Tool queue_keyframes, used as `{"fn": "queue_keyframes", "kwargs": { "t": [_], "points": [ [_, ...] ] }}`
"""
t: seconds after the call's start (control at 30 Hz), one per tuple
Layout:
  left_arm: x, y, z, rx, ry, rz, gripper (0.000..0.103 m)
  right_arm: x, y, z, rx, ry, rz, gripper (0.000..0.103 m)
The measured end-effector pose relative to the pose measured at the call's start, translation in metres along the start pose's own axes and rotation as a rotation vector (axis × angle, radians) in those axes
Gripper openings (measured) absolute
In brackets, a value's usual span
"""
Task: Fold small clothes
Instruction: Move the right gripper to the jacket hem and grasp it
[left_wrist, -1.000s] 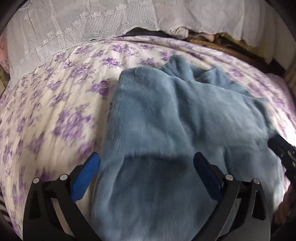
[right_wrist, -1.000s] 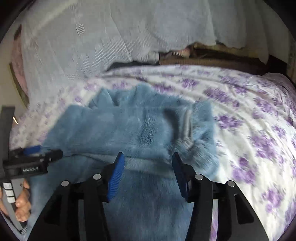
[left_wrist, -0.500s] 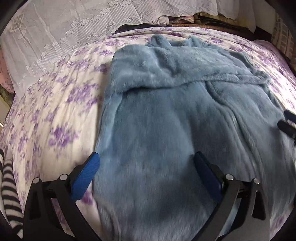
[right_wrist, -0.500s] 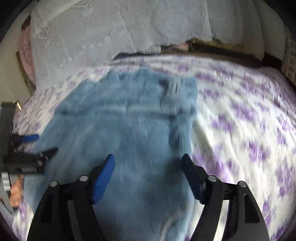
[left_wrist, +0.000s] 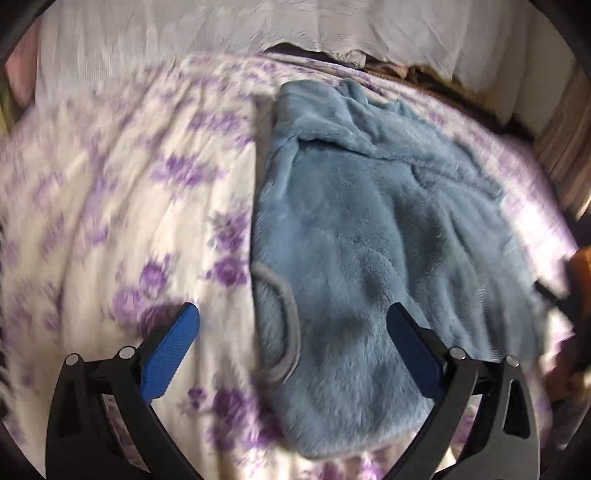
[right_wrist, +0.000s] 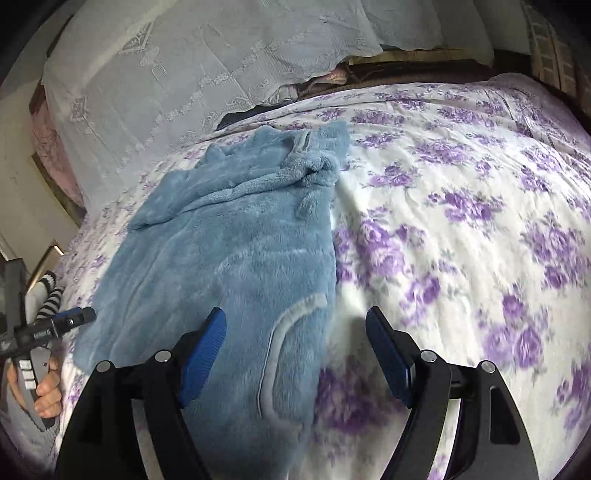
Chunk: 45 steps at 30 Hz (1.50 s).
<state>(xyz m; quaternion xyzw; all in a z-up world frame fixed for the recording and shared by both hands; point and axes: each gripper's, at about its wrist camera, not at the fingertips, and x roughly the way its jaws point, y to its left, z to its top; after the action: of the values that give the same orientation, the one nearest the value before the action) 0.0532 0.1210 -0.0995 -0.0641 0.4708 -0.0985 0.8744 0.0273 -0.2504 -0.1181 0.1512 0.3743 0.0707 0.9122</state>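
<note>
We note a home bedroom: bed with purple-flowered bedspread (right_wrist: 461, 221), white lace-trimmed cloth (right_wrist: 192, 62) draped at its far end.

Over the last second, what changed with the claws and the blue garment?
Both claws pulled back toward the blue fleece garment's near hem. The right claw has just been opening, its pads clear of the fleece. The left claw stayed open; the garment stayed flat on the floral bedspread.

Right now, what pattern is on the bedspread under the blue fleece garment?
White with purple flowers. The bedspread shows sharpest in the right wrist view, beside the garment.
</note>
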Motion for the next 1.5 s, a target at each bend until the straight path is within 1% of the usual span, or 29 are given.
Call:
{"fn": "queue_keyframes", "kwargs": {
  "t": [0.07, 0.13, 0.2, 0.27, 0.33, 0.37, 0.4, 0.43, 0.53, 0.63, 0.7, 0.77, 0.87, 0.9, 0.93, 1.0, 1.07, 1.1, 1.17, 1.27, 1.33, 1.37, 1.43, 1.47, 1.5],
  "points": [
    [-0.005, 0.01, -0.001, -0.037, -0.005, -0.071, 0.099, -0.002, -0.003, -0.003, 0.012, 0.004, 0.028, 0.078],
    [-0.005, 0.008, -0.003, -0.035, -0.003, -0.095, 0.099, -0.005, -0.006, -0.006, 0.032, 0.005, 0.05, 0.078],
    [-0.005, 0.002, -0.005, -0.013, 0.005, -0.143, 0.099, -0.006, -0.007, -0.008, 0.04, 0.006, 0.068, 0.079],
    [-0.001, -0.003, -0.005, 0.004, 0.039, -0.239, 0.099, -0.006, -0.007, -0.009, 0.041, 0.012, 0.078, 0.079],
    [0.003, -0.004, -0.006, -0.001, 0.064, -0.254, 0.099, -0.005, -0.006, -0.01, 0.038, 0.017, 0.083, 0.079],
    [0.006, -0.002, -0.007, -0.019, 0.081, -0.268, 0.099, -0.006, -0.006, -0.01, 0.039, 0.016, 0.088, 0.079],
    [0.008, 0.001, -0.006, -0.032, 0.088, -0.284, 0.099, -0.006, -0.006, -0.01, 0.042, 0.016, 0.092, 0.079],
    [0.008, 0.004, -0.007, -0.048, 0.098, -0.316, 0.099, -0.006, -0.007, -0.011, 0.046, 0.018, 0.096, 0.079],
    [0.008, 0.005, -0.014, -0.045, 0.12, -0.364, 0.099, -0.008, -0.008, -0.012, 0.048, 0.024, 0.111, 0.079],
    [0.011, -0.001, -0.012, -0.021, 0.131, -0.367, 0.099, -0.007, -0.007, -0.013, 0.048, 0.039, 0.128, 0.08],
    [0.023, -0.004, -0.002, -0.013, 0.162, -0.377, 0.098, 0.0, -0.003, -0.01, 0.036, 0.062, 0.129, 0.08],
    [0.03, -0.01, 0.004, 0.006, 0.165, -0.367, 0.098, 0.007, 0.003, -0.005, 0.012, 0.076, 0.123, 0.08],
    [0.029, -0.019, 0.0, 0.048, 0.154, -0.346, 0.098, 0.013, 0.004, 0.0, 0.012, 0.081, 0.143, 0.074],
    [0.027, -0.021, -0.001, 0.055, 0.148, -0.348, 0.097, 0.014, 0.004, 0.0, 0.014, 0.084, 0.152, 0.068],
    [0.025, -0.023, -0.002, 0.061, 0.141, -0.356, 0.097, 0.015, 0.004, 0.0, 0.012, 0.092, 0.165, 0.063],
    [0.021, -0.024, -0.005, 0.065, 0.134, -0.37, 0.094, 0.015, 0.006, -0.003, 0.002, 0.105, 0.177, 0.062],
    [0.018, -0.021, -0.008, 0.051, 0.133, -0.4, 0.093, 0.011, 0.008, -0.007, -0.007, 0.112, 0.199, 0.062],
    [0.015, -0.018, -0.009, 0.044, 0.131, -0.416, 0.093, 0.009, 0.008, -0.009, -0.005, 0.119, 0.225, 0.062],
    [0.017, -0.015, -0.008, 0.032, 0.137, -0.427, 0.093, 0.009, 0.007, -0.011, 0.004, 0.127, 0.248, 0.063],
    [0.033, -0.016, -0.001, 0.017, 0.176, -0.375, 0.094, 0.016, 0.006, -0.006, 0.02, 0.149, 0.26, 0.063],
    [0.034, -0.023, 0.0, 0.042, 0.173, -0.353, 0.096, 0.02, 0.005, -0.002, 0.033, 0.154, 0.272, 0.062],
    [0.033, -0.027, -0.003, 0.062, 0.167, -0.334, 0.094, 0.019, 0.004, -0.002, 0.04, 0.154, 0.277, 0.06],
    [0.027, -0.03, -0.007, 0.078, 0.142, -0.318, 0.083, 0.014, 0.003, -0.007, 0.042, 0.152, 0.282, 0.051],
    [0.022, -0.03, -0.009, 0.085, 0.119, -0.299, 0.069, 0.011, 0.002, -0.01, 0.041, 0.15, 0.287, 0.05],
    [0.019, -0.028, -0.009, 0.081, 0.108, -0.296, 0.061, 0.008, 0.002, -0.014, 0.039, 0.147, 0.293, 0.048]
  ]
}}
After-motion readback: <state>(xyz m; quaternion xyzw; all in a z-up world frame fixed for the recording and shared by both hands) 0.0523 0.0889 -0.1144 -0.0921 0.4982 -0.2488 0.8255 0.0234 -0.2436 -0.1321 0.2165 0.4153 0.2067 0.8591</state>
